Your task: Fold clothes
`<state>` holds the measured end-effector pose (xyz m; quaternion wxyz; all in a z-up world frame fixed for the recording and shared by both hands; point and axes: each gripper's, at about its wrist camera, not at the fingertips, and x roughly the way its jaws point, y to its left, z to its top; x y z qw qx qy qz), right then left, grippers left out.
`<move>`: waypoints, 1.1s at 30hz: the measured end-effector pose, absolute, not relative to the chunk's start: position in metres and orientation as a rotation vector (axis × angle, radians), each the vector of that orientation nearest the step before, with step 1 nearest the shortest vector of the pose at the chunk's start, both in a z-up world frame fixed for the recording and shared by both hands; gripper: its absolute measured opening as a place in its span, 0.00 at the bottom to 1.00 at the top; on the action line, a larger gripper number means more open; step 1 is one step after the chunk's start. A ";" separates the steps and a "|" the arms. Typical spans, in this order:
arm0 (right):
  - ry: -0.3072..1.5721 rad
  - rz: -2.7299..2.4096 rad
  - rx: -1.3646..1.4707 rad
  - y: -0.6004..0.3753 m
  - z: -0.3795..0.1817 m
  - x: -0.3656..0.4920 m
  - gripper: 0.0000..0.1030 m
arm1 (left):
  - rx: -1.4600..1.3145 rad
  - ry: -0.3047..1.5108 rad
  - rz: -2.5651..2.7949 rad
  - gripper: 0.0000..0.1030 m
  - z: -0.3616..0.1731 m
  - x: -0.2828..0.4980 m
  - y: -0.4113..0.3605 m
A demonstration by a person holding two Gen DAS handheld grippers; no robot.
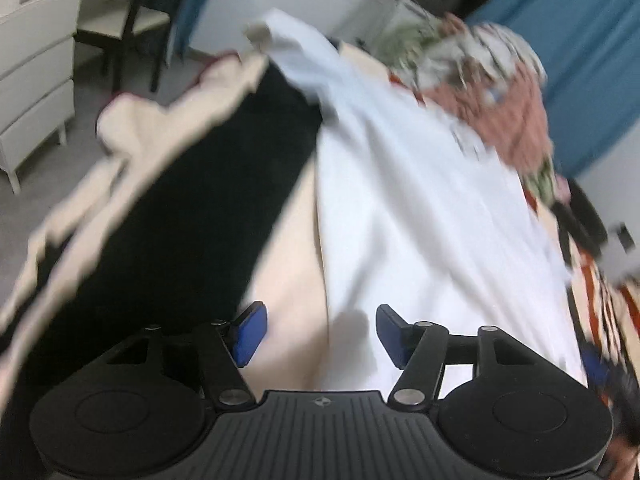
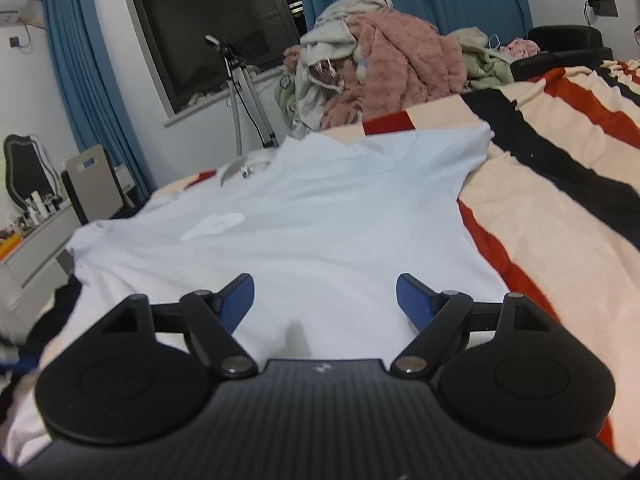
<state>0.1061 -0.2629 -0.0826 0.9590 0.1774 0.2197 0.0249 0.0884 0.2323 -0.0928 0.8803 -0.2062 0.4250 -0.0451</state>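
white t-shirt [image 2: 304,232] lay spread face-up on the striped blanket [image 2: 560,208] covering the bed, collar at the far end, hem toward both grippers; my read is it was laid out flat so the fold lines could be set from the hem side. right gripper [image 2: 325,300] sat low over the hem end, jaws wide apart, nothing between the pads, shirt fabric directly below and ahead of the fingertips. whether the pads touched cloth couldn't be told from this angle. left gripper [image 1: 317,334] was also parted, a bit narrower, nothing pinched; its view was motion-blurred, and it hung over the shirt's side edge where white fabric met bare blanket, one pad over blanket and the other over shirt. so neither had hold of anything. pile of unfolded laundry [image 2: 380,64] sat at the far end of the bed beyond the collar, well apart from the shirt, probably the queue. tripod [image 2: 248,92] stood by the window behind it. judging from the layout, folding of this shirt hadn't started: sleeves were out, no crease visible.
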 end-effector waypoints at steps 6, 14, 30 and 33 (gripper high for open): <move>0.435 0.047 0.393 -0.268 -0.064 0.068 0.78 | -0.494 0.878 -0.105 0.59 -0.094 0.054 0.236; 0.416 0.056 0.420 -0.265 -0.051 0.036 0.78 | -0.700 0.780 -0.044 0.57 -0.089 0.113 0.243; 0.461 0.079 0.399 -0.252 -0.066 0.063 0.78 | -0.450 0.704 0.099 0.00 -0.093 0.162 0.228; 0.459 0.085 0.394 -0.249 -0.067 0.063 0.78 | -0.229 0.556 0.194 0.00 -0.064 0.154 0.215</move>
